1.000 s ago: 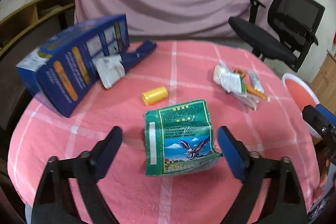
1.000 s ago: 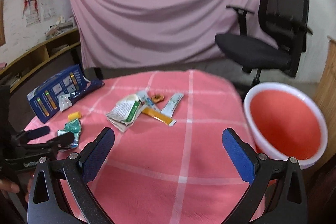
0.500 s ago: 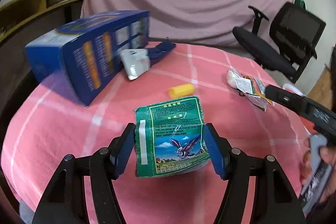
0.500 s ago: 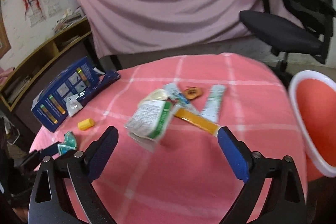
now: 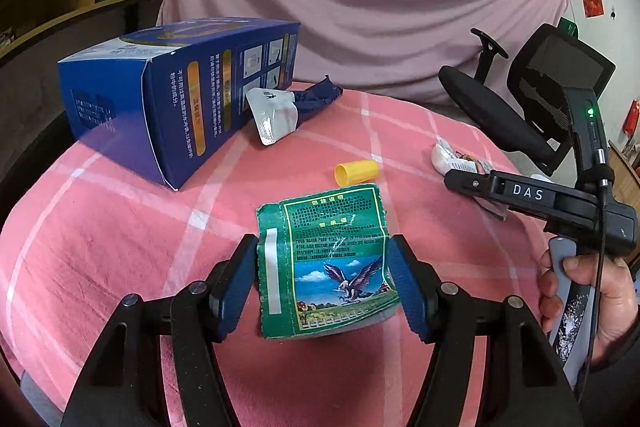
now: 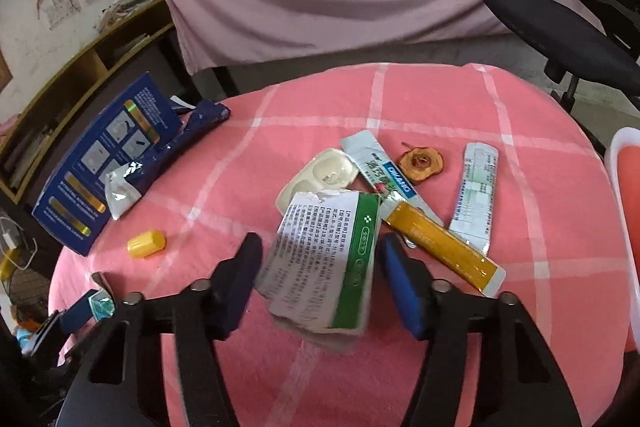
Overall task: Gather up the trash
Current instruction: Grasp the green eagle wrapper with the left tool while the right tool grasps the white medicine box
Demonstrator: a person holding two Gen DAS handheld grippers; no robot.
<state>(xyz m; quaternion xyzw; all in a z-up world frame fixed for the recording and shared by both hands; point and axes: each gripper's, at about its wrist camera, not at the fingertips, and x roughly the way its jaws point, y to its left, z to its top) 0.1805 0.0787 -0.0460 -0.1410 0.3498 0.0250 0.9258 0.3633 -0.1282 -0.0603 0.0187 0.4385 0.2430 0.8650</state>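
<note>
My left gripper [image 5: 322,283] is shut on a crumpled green packet with an eagle picture [image 5: 328,263], held just above the pink checked tablecloth [image 5: 120,227]. My right gripper [image 6: 318,275] has its blue pads on either side of a white and green medicine box [image 6: 324,263], with small gaps showing. Behind that box lie a white blister tray [image 6: 320,175], a white and blue sachet [image 6: 380,171], an orange sachet [image 6: 444,247], a white sachet [image 6: 476,199] and a dried fruit slice [image 6: 420,163]. The right gripper body [image 5: 540,199] shows in the left wrist view.
A large blue carton [image 5: 176,99] lies at the table's left with a torn foil pouch [image 5: 276,115] and a dark blue wrapper [image 5: 316,95] beside it. A yellow cap [image 5: 356,171] lies mid-table. A pink bin [image 6: 628,227] stands off the right edge. A black office chair [image 5: 532,99] stands behind.
My left gripper closed on the green packet and lifted it slightly. My right gripper moved left and down over the medicine box and narrowed around it.
</note>
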